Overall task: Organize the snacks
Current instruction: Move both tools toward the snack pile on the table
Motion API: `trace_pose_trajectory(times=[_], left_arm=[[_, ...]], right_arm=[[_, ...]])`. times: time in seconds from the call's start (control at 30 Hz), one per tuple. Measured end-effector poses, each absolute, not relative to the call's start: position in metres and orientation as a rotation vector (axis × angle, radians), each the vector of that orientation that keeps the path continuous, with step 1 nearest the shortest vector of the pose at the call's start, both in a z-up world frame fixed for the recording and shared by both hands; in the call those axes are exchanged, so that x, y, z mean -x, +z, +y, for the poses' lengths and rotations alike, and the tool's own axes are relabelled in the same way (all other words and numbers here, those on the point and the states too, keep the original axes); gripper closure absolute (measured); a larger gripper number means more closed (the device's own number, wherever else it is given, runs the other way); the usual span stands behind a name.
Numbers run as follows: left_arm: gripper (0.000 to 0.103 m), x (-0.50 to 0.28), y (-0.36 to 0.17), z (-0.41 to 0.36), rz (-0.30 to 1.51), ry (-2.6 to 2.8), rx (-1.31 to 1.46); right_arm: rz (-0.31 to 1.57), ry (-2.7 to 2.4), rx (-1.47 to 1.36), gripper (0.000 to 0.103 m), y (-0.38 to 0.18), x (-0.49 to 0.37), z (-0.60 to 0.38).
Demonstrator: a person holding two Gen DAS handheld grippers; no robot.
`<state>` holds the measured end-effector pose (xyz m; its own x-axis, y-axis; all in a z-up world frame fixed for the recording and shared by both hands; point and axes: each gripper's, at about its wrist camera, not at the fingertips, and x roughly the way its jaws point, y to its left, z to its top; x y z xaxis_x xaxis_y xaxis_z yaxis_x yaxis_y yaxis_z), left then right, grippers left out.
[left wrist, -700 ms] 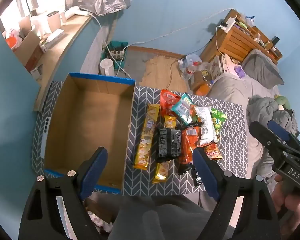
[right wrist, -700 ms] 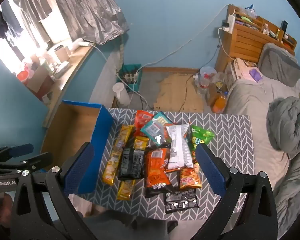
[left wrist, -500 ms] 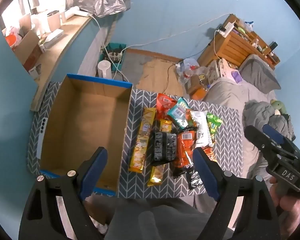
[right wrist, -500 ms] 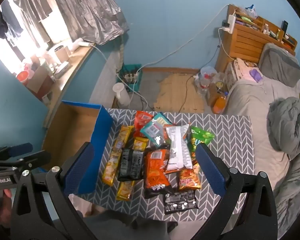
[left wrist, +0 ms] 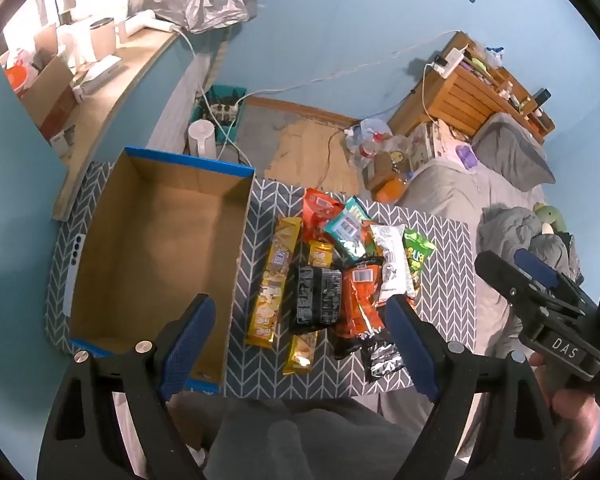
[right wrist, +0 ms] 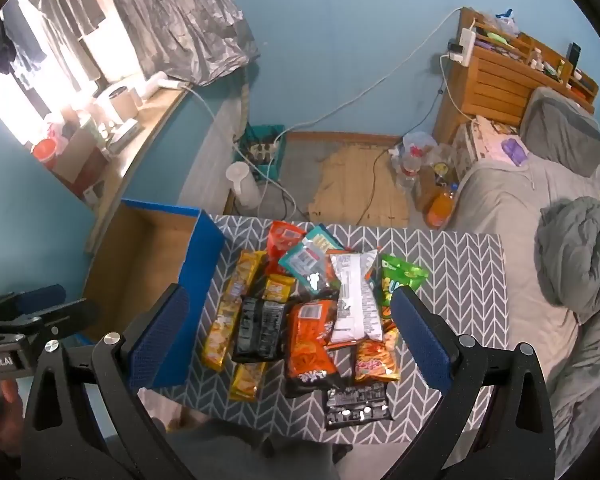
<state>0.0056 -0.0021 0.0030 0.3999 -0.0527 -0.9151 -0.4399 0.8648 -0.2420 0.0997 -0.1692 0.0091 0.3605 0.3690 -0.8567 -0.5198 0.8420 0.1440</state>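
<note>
A pile of snack packs lies on the table's chevron cloth [left wrist: 444, 280]: a long yellow pack [left wrist: 274, 280], a black pack [left wrist: 318, 294], an orange pack [left wrist: 360, 300], a white pack [left wrist: 392, 260], a green pack [left wrist: 416, 256] and a teal pack [left wrist: 346, 230]. To their left stands an empty cardboard box [left wrist: 152, 248] with a blue rim. My left gripper [left wrist: 300, 304] hovers high over the box's near corner and the pile, open and holding nothing. My right gripper [right wrist: 292, 292] hangs open above the pile [right wrist: 312, 320] and also holds nothing.
A bed with a grey blanket [right wrist: 572, 264] flanks the table on the right, under a wooden shelf headboard [right wrist: 500, 76]. Bottles [right wrist: 440, 200], a white jug [right wrist: 244, 184] and a crate of cables [right wrist: 264, 152] stand on the floor behind. A cluttered window ledge [left wrist: 96, 92] runs along the left.
In the left wrist view the box, the snacks and the right gripper have slid a little to the left and look smaller. The right wrist view is almost unchanged.
</note>
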Motion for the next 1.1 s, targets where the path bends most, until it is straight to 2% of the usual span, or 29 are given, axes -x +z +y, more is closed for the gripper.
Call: trace_pose_trajectory(times=[1.1], left_arm=[[0.015,-0.025,0.001,0.004,1.178,0.283,0.441]], right_arm=[[1.060,0.574,0.161,0.003,-0.004,-0.119,-0.157]])
